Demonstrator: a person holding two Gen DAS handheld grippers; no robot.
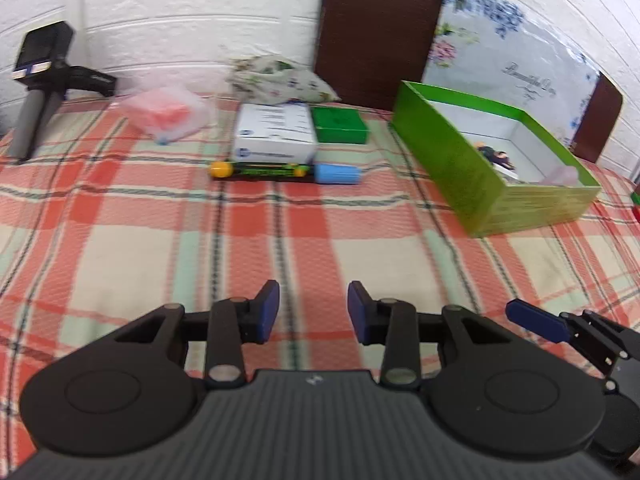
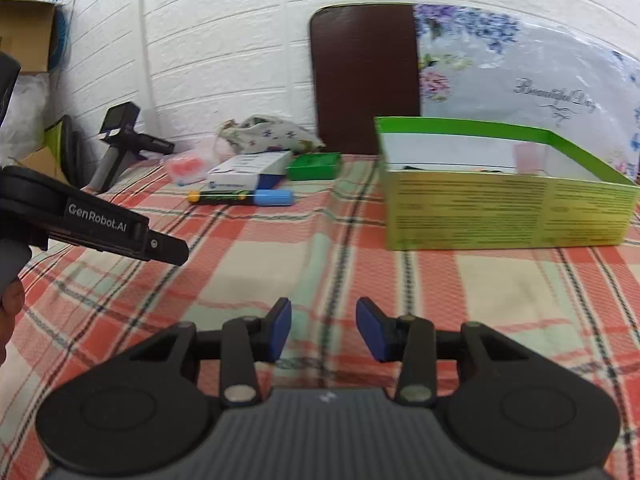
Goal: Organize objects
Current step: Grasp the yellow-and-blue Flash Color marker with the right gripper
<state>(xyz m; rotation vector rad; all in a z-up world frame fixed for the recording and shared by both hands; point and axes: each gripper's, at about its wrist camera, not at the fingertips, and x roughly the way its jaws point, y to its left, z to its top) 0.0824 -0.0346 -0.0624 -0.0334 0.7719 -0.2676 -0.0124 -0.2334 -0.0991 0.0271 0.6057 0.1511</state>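
Far left, a black stand (image 1: 38, 92) stood upright by the wall, off the work area. Next right lay a clear bag (image 1: 168, 114) with something pink inside, flat on the plaid cloth (image 1: 140, 248). Middle back: loose items bunched together, likely staged for sorting — a white box (image 1: 274, 136) with a small green box (image 1: 339, 125) touching its right side, a floral pouch (image 1: 280, 80) behind them, and in front a green pen-like tool (image 1: 260, 170) end to end with a blue cylinder (image 1: 337, 174). Right, the open green bin (image 1: 448, 160) sat near the cluster, probably the drop target; it held a few small dark items (image 1: 494, 158) and something pale pink in its right corner, details too blurred. Left gripper (image 1: 313, 312) hovered low over bare cloth, jaws apart, holding nothing. Right gripper (image 2: 323, 328) just beside it, also released and empty, well short of the cluster.
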